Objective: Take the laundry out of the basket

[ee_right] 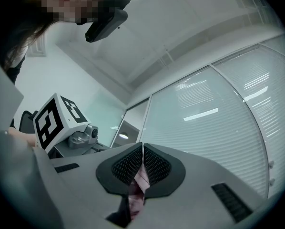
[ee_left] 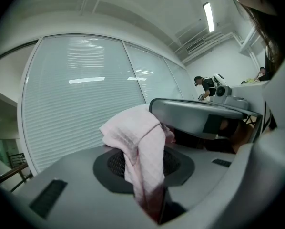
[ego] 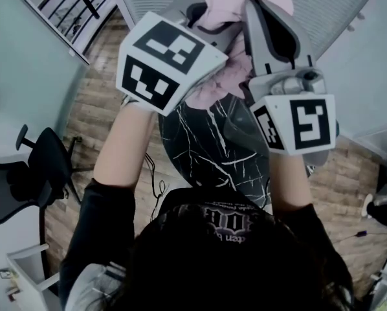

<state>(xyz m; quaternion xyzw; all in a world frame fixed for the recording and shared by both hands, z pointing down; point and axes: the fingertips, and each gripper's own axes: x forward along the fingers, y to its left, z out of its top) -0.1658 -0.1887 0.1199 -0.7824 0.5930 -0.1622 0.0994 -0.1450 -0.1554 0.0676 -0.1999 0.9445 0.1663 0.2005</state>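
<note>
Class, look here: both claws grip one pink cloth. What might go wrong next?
The right claw seems to pinch only a thin edge of the pink cloth, so that edge may slip free. The left claw sits close to the right one; they might knock together.

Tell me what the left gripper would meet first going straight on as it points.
Past the pink cloth in its jaws, the left gripper probably meets nothing before the glass wall with blinds; the right gripper sits right of that line.
</note>
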